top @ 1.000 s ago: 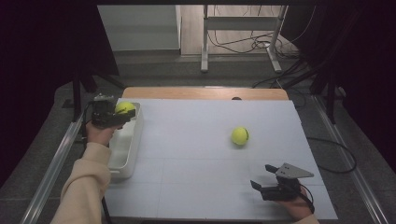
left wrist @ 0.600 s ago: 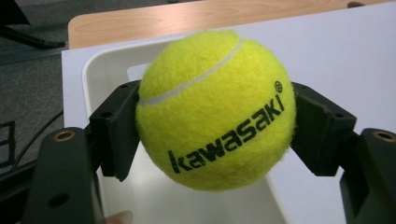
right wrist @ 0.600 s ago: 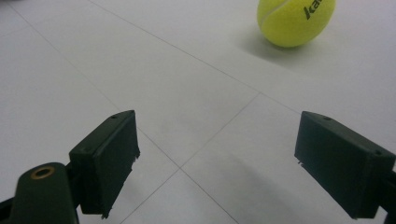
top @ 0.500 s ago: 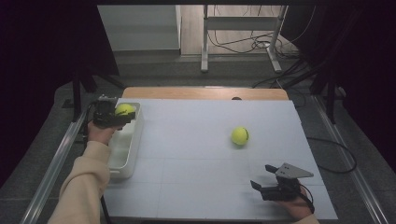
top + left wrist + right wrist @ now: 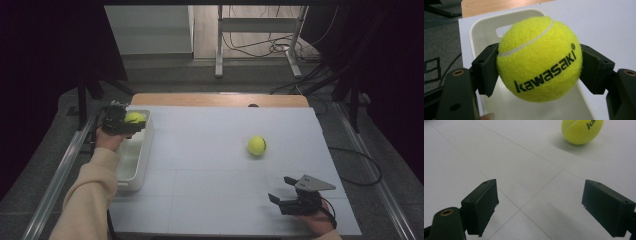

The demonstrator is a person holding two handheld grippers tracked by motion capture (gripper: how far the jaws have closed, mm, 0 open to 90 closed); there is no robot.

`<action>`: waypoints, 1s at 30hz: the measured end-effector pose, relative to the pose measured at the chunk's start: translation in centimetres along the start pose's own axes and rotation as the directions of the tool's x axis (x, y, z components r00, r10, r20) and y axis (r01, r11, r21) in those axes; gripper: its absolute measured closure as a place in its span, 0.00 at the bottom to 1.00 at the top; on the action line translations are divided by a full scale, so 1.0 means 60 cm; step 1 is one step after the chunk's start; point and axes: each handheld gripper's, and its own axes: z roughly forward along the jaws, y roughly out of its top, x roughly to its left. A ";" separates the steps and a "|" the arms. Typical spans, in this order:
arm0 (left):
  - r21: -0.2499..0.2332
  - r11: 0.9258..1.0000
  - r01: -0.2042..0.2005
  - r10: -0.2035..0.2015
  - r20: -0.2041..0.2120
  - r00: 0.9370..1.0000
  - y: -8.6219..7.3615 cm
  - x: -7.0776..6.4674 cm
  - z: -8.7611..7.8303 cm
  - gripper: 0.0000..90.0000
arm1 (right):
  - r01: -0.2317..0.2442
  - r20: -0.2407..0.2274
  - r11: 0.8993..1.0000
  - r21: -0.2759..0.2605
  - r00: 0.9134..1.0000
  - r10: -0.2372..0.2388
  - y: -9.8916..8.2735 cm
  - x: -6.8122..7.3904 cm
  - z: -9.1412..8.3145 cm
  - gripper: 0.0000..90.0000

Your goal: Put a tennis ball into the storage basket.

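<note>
Over the far end of the white rectangular plastic bin (image 5: 134,165) at the left edge of the white surface (image 5: 210,150), the fuzzy yellow-green tennis ball with black lettering (image 5: 539,58) sits clamped between the left gripper's (image 5: 125,125) two black fingers (image 5: 486,67), pressed on both flanks; the gripper view looks past the ball straight down into the bin's pale hollow, so the ball hangs above the opening rather than resting in it. Set against the two earlier high views, very little has changed: the left hand and its ball were already at the bin's far end a second ago and have drifted only slightly, and the grip has not loosened. I read that as the carry being done and the release not yet begun; what the drop calls for is simply parting the fingers while the ball is over the cavity and clear of the rim. A second yellow-green tennis ball (image 5: 256,145) lies where it lay before, free on the surface right of centre, well apart from the bin. The right gripper (image 5: 292,197) waits near the front right corner in the same spot, its fingers (image 5: 481,205) spread wide and empty, pointed across the gridded surface toward that ball, which it looks placed to fetch.
</note>
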 end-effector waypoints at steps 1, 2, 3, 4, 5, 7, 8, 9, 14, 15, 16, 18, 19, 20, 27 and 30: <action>0.004 1.000 0.001 -0.001 0.000 1.000 0.000 0.001 0.002 0.29 | 0.000 0.000 1.000 0.000 1.000 0.000 0.000 0.000 0.000 0.15; 0.006 1.000 -0.003 0.003 -0.001 1.000 0.000 0.001 0.002 0.29 | -0.001 0.000 1.000 -0.001 1.000 0.001 0.000 0.000 0.000 0.15; 0.007 1.000 0.002 -0.002 0.001 1.000 0.000 0.001 0.003 0.29 | -0.001 0.000 1.000 -0.001 1.000 0.001 0.000 0.000 0.000 0.15; 0.008 1.000 0.003 -0.003 0.002 1.000 -0.001 0.000 0.003 0.29 | -0.001 0.000 1.000 -0.001 1.000 0.001 0.000 0.000 0.000 0.15; 0.010 1.000 -0.003 0.003 0.000 1.000 0.000 0.000 0.003 0.29 | 0.001 0.000 1.000 -0.001 1.000 -0.001 0.000 0.000 0.000 0.15; 0.013 1.000 -0.008 0.008 -0.001 1.000 0.000 -0.001 0.004 0.29 | 0.001 -0.002 1.000 0.000 1.000 -0.001 0.000 0.000 0.001 0.15; 0.013 1.000 -0.008 0.008 -0.001 1.000 0.000 -0.002 0.005 0.29 | 0.002 -0.002 1.000 0.002 1.000 -0.002 0.000 0.000 0.001 0.15; 0.013 1.000 -0.007 0.007 -0.001 1.000 0.000 -0.002 0.005 0.29 | 0.001 -0.002 1.000 0.003 1.000 -0.001 0.000 0.000 0.001 0.15; 0.017 1.000 -0.006 0.006 -0.001 1.000 0.000 -0.001 0.006 0.29 | 0.001 -0.001 1.000 0.003 1.000 -0.001 -0.001 0.000 0.001 0.15; 0.017 1.000 -0.007 0.007 -0.002 1.000 0.000 -0.001 0.006 0.29 | 0.001 -0.001 1.000 0.003 1.000 -0.001 -0.001 0.000 0.001 0.15; 0.016 1.000 -0.009 0.009 -0.002 1.000 -0.001 -0.001 0.006 0.29 | 0.000 -0.001 1.000 0.003 1.000 0.000 -0.001 0.000 0.001 0.15; 0.015 1.000 -0.008 0.008 -0.003 1.000 -0.001 -0.001 0.006 0.29 | 0.001 -0.001 1.000 0.003 1.000 -0.001 -0.001 0.000 0.001 0.15; 0.015 1.000 -0.008 0.008 -0.003 1.000 0.000 -0.001 0.006 0.29 | 0.001 -0.001 1.000 0.003 1.000 -0.001 -0.001 0.000 0.001 0.15; 0.014 1.000 -0.008 0.008 -0.006 1.000 0.000 -0.001 0.006 0.29 | 0.001 -0.002 1.000 0.003 1.000 -0.001 -0.001 0.000 0.001 0.15; -0.046 0.999 -0.013 0.013 -0.017 1.000 0.002 -0.006 -0.010 0.17 | 0.001 -0.001 1.000 0.003 1.000 -0.001 -0.001 0.000 0.001 0.15; -0.057 0.998 -0.013 0.013 -0.012 1.000 0.001 -0.008 -0.016 0.17 | 0.002 -0.001 1.000 0.002 1.000 -0.002 0.000 0.000 0.001 0.15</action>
